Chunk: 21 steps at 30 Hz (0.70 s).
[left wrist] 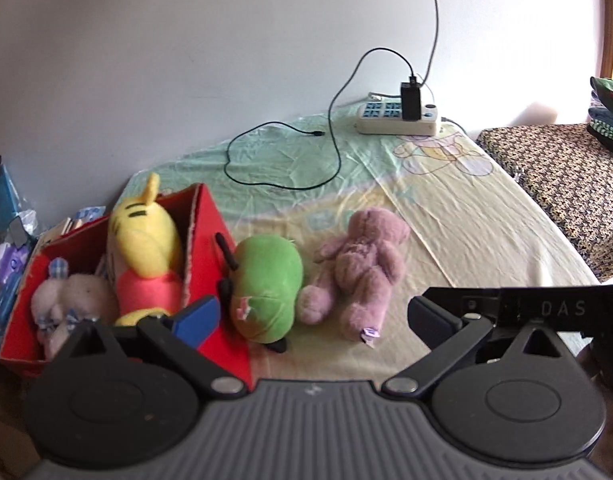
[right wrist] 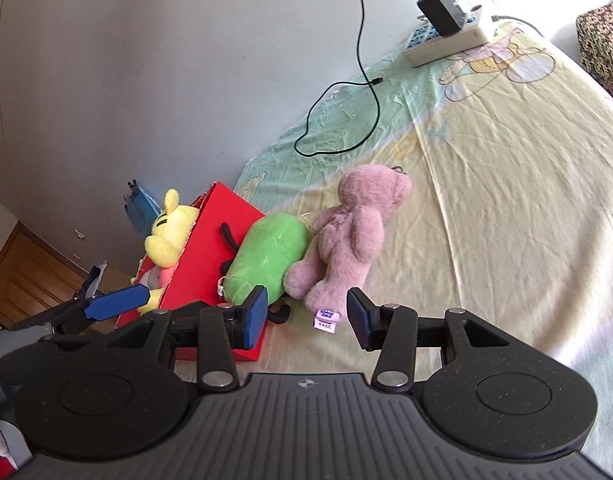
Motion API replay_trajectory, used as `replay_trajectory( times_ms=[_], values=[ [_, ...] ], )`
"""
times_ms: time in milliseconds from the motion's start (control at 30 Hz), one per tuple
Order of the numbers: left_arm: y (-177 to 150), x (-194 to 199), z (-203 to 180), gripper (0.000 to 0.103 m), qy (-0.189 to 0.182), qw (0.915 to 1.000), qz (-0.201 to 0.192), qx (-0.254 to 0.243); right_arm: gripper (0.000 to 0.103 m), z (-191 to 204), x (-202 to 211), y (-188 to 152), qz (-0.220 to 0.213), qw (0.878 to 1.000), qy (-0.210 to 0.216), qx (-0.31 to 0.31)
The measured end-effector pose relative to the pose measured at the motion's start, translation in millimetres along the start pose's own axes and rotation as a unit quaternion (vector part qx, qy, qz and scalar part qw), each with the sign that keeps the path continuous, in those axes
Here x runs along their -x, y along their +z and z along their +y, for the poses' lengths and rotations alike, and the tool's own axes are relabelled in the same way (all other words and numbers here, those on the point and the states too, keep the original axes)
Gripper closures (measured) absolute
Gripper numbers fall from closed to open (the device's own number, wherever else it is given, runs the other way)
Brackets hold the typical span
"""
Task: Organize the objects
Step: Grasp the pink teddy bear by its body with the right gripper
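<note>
The bed (left wrist: 446, 216) carries a pale yellow-green printed sheet and fills most of both views. A grey wall (left wrist: 186, 60) bounds it at 12 o'clock. A patterned mattress (left wrist: 566, 184) lies at 3 o'clock in the left wrist view.

The red box (left wrist: 210, 232) sits at the bed's 9 o'clock edge, open-topped. Inside it lie a yellow plush (left wrist: 146, 240) and a white plush (left wrist: 70, 296).

The pink bear (right wrist: 346, 236) lies on the sheet, touching the green plush (right wrist: 266, 252), which lies against the box's outer wall. Both are outside the box.

A power strip (left wrist: 398, 120) with a black charger (left wrist: 410, 100) rests at 1 o'clock by the wall; a black cable (left wrist: 282, 156) loops across the sheet toward 11 o'clock.

Right gripper (right wrist: 306, 316): jaws moderately wide, empty; the bear's tag (right wrist: 326, 318) lies on the sheet in the gap between the pads.

Left gripper (left wrist: 306, 316): jaws wide, empty; one pad stands in front of the box, obstructing its near corner.
</note>
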<state>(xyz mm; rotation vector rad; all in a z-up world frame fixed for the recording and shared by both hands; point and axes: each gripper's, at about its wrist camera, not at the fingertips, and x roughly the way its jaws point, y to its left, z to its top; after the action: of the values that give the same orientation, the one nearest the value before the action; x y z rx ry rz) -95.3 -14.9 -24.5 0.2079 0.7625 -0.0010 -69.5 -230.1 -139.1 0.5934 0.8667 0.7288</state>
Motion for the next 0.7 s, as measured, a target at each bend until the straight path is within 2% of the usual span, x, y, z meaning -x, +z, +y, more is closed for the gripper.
replay_trajectory(
  times_ms=[167, 367, 700],
  values=[
    [-11, -23, -15, 0.003, -0.042, 0.9989, 0.021, -0.002, 0.055, -25, -7, 8, 0.015, 0.999, 0.001, -0.037],
    [-28, -56, -21, 0.005, -0.074, 0.9943, 0.075, 0.015, 0.055, -37, -28, 14, 0.035, 0.998, 0.01, -0.047],
    [-43, -74, -10, 0.006, -0.072, 0.9906, 0.111, 0.035, 0.055, -30, -84, 20, 0.071, 0.997, 0.025, -0.034]
  ],
)
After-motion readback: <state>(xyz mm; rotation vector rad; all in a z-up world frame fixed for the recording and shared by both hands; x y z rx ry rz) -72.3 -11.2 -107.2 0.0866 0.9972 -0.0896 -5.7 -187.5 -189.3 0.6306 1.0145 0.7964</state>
